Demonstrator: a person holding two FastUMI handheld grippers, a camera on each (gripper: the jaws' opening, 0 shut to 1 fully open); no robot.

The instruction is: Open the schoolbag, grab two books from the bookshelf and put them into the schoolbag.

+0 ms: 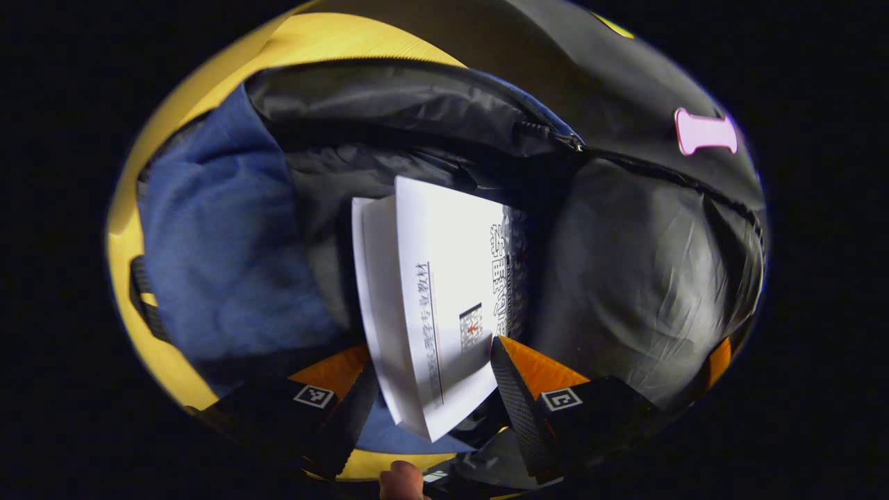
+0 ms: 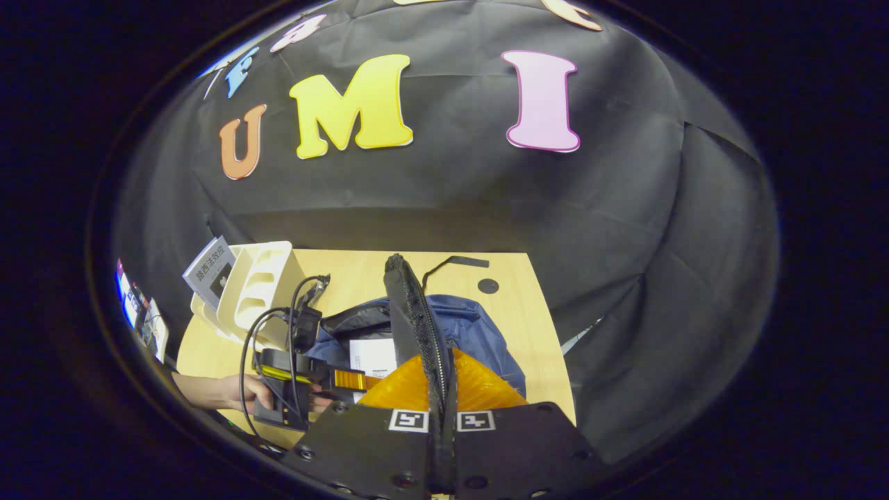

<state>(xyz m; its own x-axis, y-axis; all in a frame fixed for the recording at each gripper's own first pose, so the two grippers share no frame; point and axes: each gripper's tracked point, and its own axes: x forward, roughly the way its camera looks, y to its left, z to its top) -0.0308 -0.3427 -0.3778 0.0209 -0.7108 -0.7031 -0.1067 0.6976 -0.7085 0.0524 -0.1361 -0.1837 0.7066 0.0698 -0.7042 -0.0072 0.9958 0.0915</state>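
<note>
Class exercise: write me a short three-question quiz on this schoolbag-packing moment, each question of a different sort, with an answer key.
1. True or false: the left gripper has a white book between its fingers over the open schoolbag.
2. Multiple choice: the right gripper is shut on
A. a book
B. the bag's zipper flap
C. the white bookshelf
3. Fill in: in the right gripper view, a second book leans at the ____ side of the bookshelf.

Key
1. True
2. B: both fingers pinch the flap, which stands upright.
3. Left
</note>
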